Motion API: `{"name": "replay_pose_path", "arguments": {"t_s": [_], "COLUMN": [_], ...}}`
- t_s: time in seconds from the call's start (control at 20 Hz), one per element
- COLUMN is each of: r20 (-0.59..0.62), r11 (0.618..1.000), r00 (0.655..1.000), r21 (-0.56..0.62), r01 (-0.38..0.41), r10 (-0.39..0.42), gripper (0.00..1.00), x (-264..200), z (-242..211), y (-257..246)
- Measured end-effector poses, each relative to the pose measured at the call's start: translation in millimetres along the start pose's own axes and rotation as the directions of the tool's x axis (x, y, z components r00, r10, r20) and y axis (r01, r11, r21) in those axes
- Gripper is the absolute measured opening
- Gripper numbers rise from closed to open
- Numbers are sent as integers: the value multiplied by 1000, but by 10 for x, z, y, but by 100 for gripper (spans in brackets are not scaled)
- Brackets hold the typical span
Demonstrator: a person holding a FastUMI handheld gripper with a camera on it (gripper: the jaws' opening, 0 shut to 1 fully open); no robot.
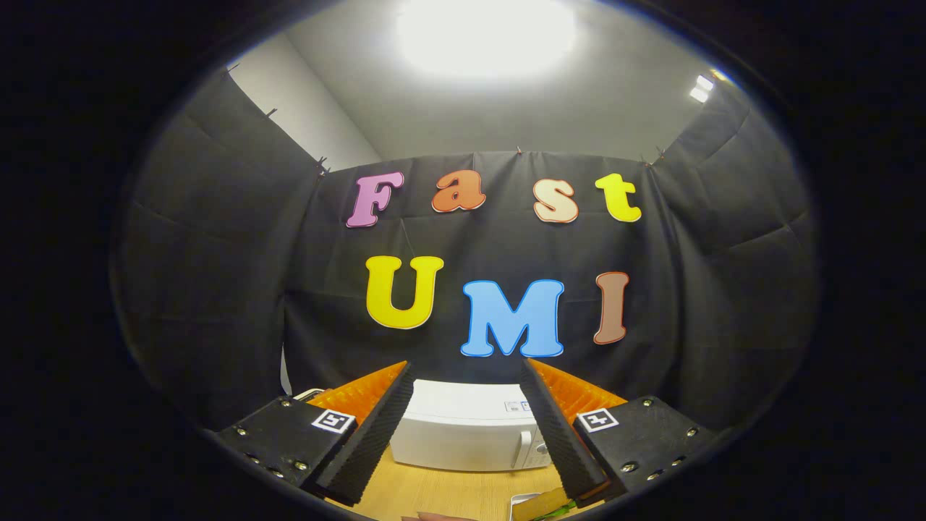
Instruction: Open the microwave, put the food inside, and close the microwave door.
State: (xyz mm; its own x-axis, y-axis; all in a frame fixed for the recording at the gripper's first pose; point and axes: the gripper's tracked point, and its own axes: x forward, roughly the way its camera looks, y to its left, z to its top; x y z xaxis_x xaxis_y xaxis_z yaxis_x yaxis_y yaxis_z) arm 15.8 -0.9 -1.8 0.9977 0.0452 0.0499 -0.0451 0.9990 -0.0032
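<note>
Microwave [463, 434], white with its door closed, sits on the wooden desk [448, 496] beyond the fingers, against the black cloth wall. Small labels on its top are too small to read. Spread wide apart, the fingers [376, 427] grasp nothing, framing the microwave between them. Near the right finger lies a tray [522, 501] with food [539, 504], partly hidden.

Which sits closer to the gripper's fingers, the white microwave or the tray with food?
The tray with food is closer, on the wooden table just below the open gripper. The microwave stands farther back, door closed, by the black cloth wall.
</note>
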Motion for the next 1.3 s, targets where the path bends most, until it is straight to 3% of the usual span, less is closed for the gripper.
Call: {"name": "replay_pose_path", "arguments": {"t_s": [0.35, 0.65, 1.3], "r20": [-58, -167, -328], "r11": [999, 998, 979], "r00": [998, 986, 937], "r21": [28, 61, 118], "r01": [15, 23, 168], "r10": [-13, -12, -121], "gripper": [96, 96, 95], "x": [254, 709, 1729], "z": [-509, -1354, -3030], "y": [-185, -441, -1212]}}
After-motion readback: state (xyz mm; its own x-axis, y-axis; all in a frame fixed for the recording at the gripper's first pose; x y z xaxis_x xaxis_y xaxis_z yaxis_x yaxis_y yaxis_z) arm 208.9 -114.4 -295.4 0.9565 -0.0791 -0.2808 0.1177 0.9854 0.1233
